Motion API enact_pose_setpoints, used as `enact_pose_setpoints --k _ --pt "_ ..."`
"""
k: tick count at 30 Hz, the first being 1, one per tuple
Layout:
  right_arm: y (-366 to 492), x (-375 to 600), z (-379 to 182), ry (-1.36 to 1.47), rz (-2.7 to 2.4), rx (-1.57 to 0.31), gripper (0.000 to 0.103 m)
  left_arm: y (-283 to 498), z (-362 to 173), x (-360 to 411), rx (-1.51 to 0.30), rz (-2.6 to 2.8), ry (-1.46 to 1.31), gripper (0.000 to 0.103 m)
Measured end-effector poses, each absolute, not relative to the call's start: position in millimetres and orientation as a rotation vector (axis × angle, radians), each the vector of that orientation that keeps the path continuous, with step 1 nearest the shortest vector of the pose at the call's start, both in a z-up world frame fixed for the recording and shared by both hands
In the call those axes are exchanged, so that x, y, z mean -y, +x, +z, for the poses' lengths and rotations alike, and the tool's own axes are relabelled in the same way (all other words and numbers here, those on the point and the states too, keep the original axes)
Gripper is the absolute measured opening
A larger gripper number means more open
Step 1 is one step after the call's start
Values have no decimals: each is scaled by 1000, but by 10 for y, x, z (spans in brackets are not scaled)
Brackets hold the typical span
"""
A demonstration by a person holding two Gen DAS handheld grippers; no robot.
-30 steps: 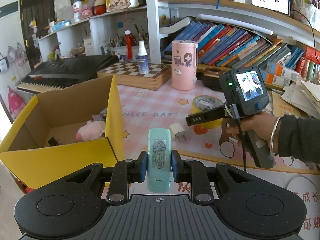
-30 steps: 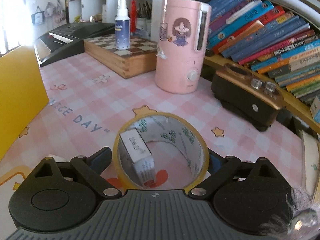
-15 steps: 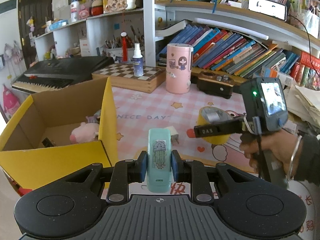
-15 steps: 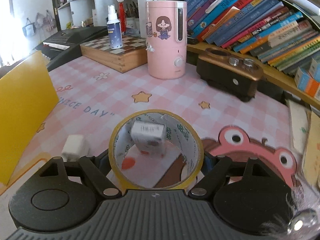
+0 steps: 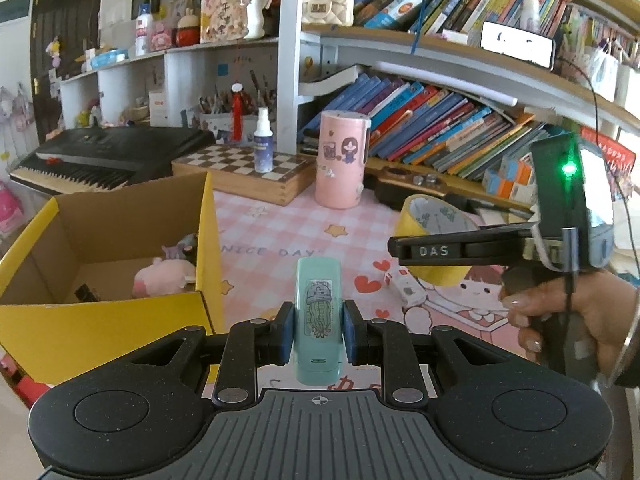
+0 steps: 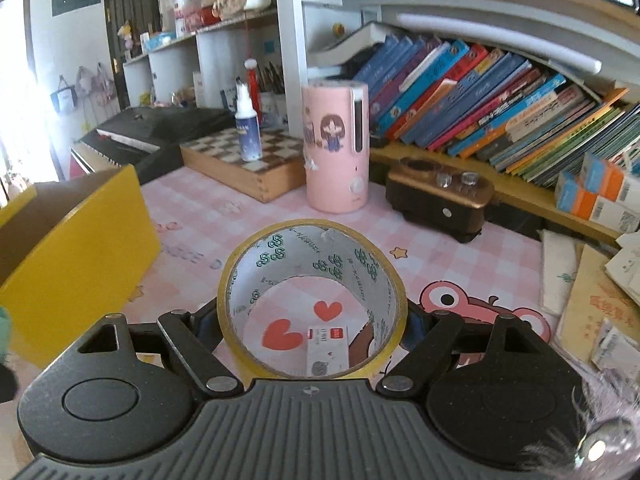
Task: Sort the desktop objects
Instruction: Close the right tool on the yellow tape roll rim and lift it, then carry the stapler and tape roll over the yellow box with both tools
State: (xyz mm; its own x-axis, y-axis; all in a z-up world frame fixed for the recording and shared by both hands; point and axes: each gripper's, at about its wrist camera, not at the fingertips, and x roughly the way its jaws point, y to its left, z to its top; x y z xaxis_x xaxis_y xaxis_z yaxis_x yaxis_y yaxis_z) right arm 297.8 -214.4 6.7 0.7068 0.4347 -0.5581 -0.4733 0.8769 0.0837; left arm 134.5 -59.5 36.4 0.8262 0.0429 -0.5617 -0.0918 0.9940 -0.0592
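Pinching mint case [image 5: 318, 312] upright in left hand-held gripper [image 5: 318, 334], clamping tape roll [image 6: 313, 299] in right hand-held gripper [image 6: 313, 322], both hovering above table [image 5: 280, 216], probably heading for nearby yellow box [image 5: 100, 316].

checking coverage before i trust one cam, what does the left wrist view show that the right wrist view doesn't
Only the left wrist view shows the left gripper clamping a mint device, the pink plush inside the box, and the hand holding the right gripper. Only the right wrist view looks through the tape roll at heart prints. Both show the tape, box, pink canister, chessboard and books.
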Motion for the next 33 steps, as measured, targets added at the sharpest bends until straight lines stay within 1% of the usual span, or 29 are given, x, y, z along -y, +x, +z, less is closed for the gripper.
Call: enact_pose_setpoints --k 7,12,23,33 --pt "2572 2193 292 -26 474 -598 81 1141 400 412 -564 52 -127 23" --pt "2244 2177 356 -16 455 -620 81 996 370 221 -564 60 -162 23" --pt "1534 1960 256 -11 431 -702 81 657 236 -166 -614 62 -255 23" --pt "985 1707 178 -21 432 -738 81 335 126 -328 -651 33 -266 23"
